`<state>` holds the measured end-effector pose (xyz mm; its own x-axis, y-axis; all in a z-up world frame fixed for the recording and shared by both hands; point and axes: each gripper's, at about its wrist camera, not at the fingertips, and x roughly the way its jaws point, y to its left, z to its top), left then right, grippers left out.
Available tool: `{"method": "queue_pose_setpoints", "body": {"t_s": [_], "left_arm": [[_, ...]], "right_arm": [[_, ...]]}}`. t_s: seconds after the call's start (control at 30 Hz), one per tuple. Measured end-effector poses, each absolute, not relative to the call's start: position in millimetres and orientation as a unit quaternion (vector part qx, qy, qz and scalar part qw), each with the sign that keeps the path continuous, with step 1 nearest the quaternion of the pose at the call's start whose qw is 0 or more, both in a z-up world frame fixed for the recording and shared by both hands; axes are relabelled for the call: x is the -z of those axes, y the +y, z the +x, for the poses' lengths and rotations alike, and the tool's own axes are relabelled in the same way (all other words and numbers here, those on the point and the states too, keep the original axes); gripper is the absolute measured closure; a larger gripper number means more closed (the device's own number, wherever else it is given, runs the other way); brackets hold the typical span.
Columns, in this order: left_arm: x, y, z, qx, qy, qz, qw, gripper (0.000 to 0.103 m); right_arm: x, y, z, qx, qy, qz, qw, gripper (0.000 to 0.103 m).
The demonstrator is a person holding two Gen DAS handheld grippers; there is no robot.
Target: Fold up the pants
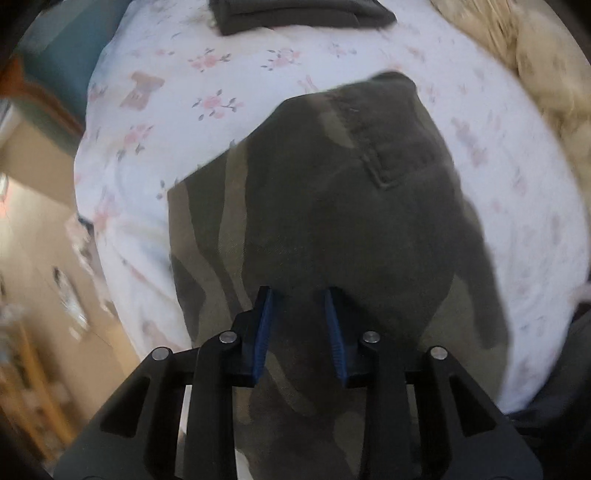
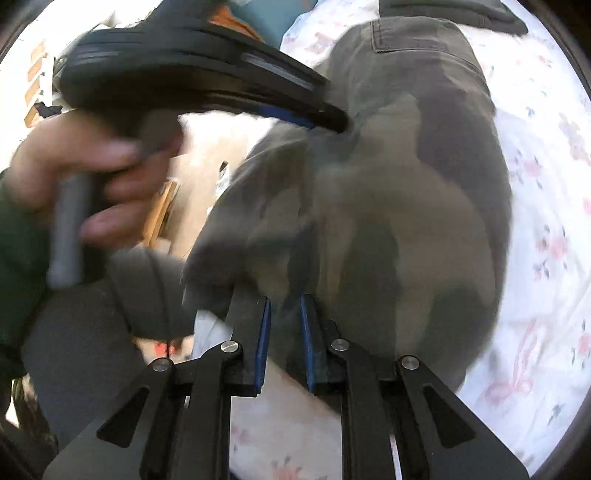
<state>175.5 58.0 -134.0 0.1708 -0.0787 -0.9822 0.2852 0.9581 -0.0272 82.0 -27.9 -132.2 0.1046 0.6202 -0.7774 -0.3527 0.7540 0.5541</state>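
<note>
The dark olive-grey cotton pants (image 1: 332, 206) are lying bunched on a white bedsheet printed with pink flowers (image 1: 177, 92), their back pocket seam showing toward the far end. The left gripper (image 1: 301, 295), black with blue ribbed pads, is pinching a fold of the pants fabric between its narrowly set jaws. The right gripper (image 2: 285, 301) is likewise clamping a raised fold of the same pants in a narrow gap. In the right wrist view, the left gripper is reaching in from the upper left onto the cloth, with the person's left hand (image 2: 85, 173) wrapping its grey handle. A second dark folded garment (image 1: 299, 14) is resting at the far edge of the sheet, and a beige fluffy blanket (image 1: 524, 62) is lying beside it.
</note>
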Motion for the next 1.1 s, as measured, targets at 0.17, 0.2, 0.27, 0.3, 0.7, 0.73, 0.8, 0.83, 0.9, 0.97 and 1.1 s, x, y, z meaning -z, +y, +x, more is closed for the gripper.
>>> {"method": "queue_pose_setpoints", "body": {"t_s": [0.17, 0.2, 0.27, 0.3, 0.7, 0.73, 0.8, 0.83, 0.9, 0.97, 1.1], "left_arm": [[129.4, 63.0, 180.1, 0.107, 0.642, 0.059, 0.757, 0.076], [129.3, 62.4, 180.6, 0.107, 0.641, 0.062, 0.757, 0.076], [129.4, 57.8, 178.5, 0.107, 0.638, 0.073, 0.759, 0.076], [129.1, 56.7, 177.7, 0.107, 0.636, 0.077, 0.76, 0.076], [129.4, 61.6, 175.8, 0.105, 0.631, 0.066, 0.765, 0.074], [129.1, 62.4, 176.4, 0.105, 0.632, 0.063, 0.765, 0.073], [126.5, 65.0, 178.0, 0.104, 0.631, 0.051, 0.767, 0.072], [123.9, 67.0, 178.9, 0.102, 0.629, 0.047, 0.769, 0.067], [118.5, 71.4, 180.3, 0.092, 0.622, 0.042, 0.776, 0.053], [113.7, 76.5, 181.6, 0.077, 0.619, 0.03, 0.781, 0.047], [109.2, 78.1, 182.3, 0.108, 0.623, -0.018, 0.775, 0.047]], "right_arm": [[99.2, -95.9, 64.8, -0.301, 0.519, 0.222, 0.768, 0.03], [98.6, -116.7, 62.5, -0.27, 0.508, 0.254, 0.778, 0.005], [108.9, -141.3, 59.5, -0.23, 0.496, 0.311, 0.778, 0.002], [117.5, -150.8, 61.4, -0.215, 0.505, 0.337, 0.765, 0.002], [199.1, -93.8, 66.1, -0.201, 0.556, 0.423, 0.687, 0.021], [193.3, -92.9, 63.3, -0.19, 0.55, 0.416, 0.699, 0.027], [181.4, -96.1, 63.3, -0.192, 0.537, 0.405, 0.715, 0.048], [173.8, -97.0, 63.0, -0.196, 0.531, 0.398, 0.722, 0.052], [155.9, -105.8, 66.9, -0.207, 0.507, 0.393, 0.738, 0.059], [133.9, -123.5, 73.3, -0.209, 0.483, 0.384, 0.759, 0.062], [99.7, -176.5, 101.8, -0.192, 0.452, 0.352, 0.797, 0.065]]}}
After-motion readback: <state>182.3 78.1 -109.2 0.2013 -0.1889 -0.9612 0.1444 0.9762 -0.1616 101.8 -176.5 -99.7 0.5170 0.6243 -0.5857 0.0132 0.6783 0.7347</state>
